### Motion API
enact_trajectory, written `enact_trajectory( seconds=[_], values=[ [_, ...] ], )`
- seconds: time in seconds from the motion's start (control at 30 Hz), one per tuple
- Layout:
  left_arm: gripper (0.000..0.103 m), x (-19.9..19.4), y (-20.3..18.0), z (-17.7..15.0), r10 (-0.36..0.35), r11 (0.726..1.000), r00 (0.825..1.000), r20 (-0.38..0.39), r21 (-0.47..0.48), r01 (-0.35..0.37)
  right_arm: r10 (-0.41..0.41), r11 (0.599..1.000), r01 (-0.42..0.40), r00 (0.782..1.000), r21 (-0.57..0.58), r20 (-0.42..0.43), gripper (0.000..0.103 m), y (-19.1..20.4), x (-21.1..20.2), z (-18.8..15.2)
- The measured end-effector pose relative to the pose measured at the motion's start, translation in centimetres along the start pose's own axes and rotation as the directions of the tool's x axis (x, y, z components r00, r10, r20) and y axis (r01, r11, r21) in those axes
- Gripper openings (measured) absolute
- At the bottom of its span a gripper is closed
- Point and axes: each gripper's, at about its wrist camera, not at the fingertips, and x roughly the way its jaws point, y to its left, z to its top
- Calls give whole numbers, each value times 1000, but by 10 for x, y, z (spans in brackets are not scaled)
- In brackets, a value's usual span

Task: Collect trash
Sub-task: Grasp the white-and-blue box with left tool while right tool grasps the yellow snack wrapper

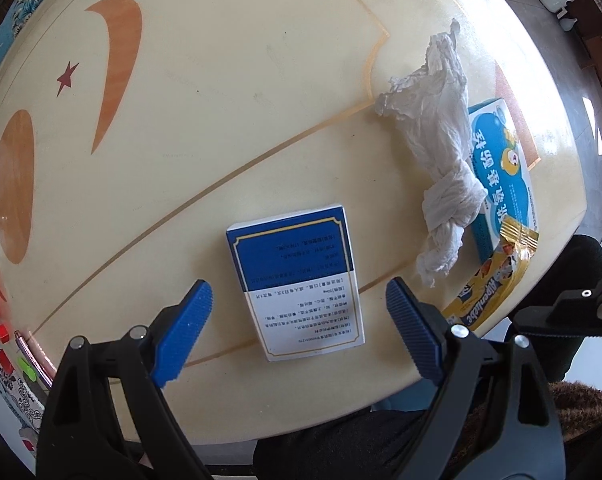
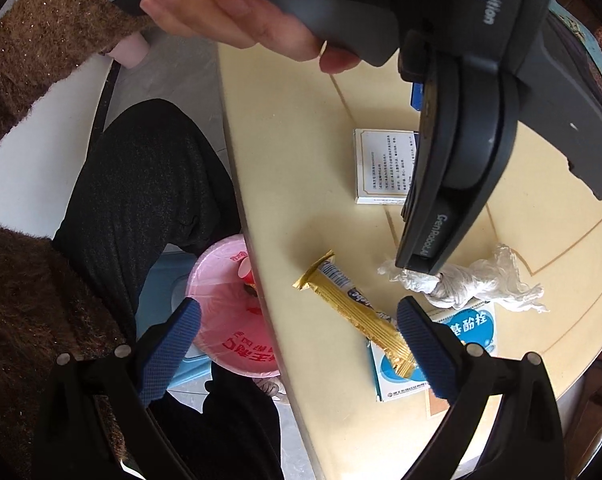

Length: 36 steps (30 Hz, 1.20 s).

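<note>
Two open claws; blue-and-white box (image 1: 297, 280) lies lengthwise between left claw (image 1: 299, 300).

The yellow wrapper (image 1: 497, 276) at the tabletop's near edge reads "Alpenliebe", the light-blue box (image 2: 471, 328) beneath it shows "基酚栓", the left gripper's grey body (image 2: 481, 92) carries "Data Acquisition System" and "GenRobot.AI", while the blue-and-white box's (image 1: 301, 280) print is too small to read.
</note>
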Motion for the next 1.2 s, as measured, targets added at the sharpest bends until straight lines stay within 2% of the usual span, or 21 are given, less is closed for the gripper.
enact_trajectory(
  seconds=[0.17,0.33,0.47,0.6,0.67,0.73,0.83,0.93,1.1,1.13,1.2],
  values=[
    [86,8,6,3,-6,1000,1000,-9,7,6,-5,999,4,1000,-48,-24,81,-2,13,1],
    [86,13,7,2,-3,1000,1000,-8,24,4,-24,997,20,998,-79,-54,80,-4,31,0],
    [86,22,7,5,14,999,1000,-17,32,-13,-60,992,52,996,-119,-65,73,-4,42,0],
    [86,34,14,7,-5,1000,1000,-19,27,6,-75,989,66,995,-130,-65,73,-7,48,-2],
    [86,36,17,8,-14,999,1000,-15,30,15,-77,989,68,995,-134,-62,67,-8,51,-5],
    [86,35,19,9,-17,999,1000,-6,32,17,-69,990,62,996,-125,-51,56,-11,52,-6],
    [85,35,21,11,-16,999,1000,2,33,16,-66,991,64,998,-115,-18,54,-14,49,-8],
    [79,32,13,15,7,999,1000,5,39,-8,-90,992,90,996,-94,10,47,-17,46,-8],
    [64,24,15,10,13,999,1000,10,31,-14,-117,991,119,992,-54,36,36,-19,41,-8],
    [64,24,16,10,9,1000,1000,8,25,-9,-119,992,121,992,-42,41,31,-20,40,-7],
    [64,24,16,10,9,1000,1000,8,18,-9,-131,991,132,991,-20,42,30,-17,41,-8]
  ],
)
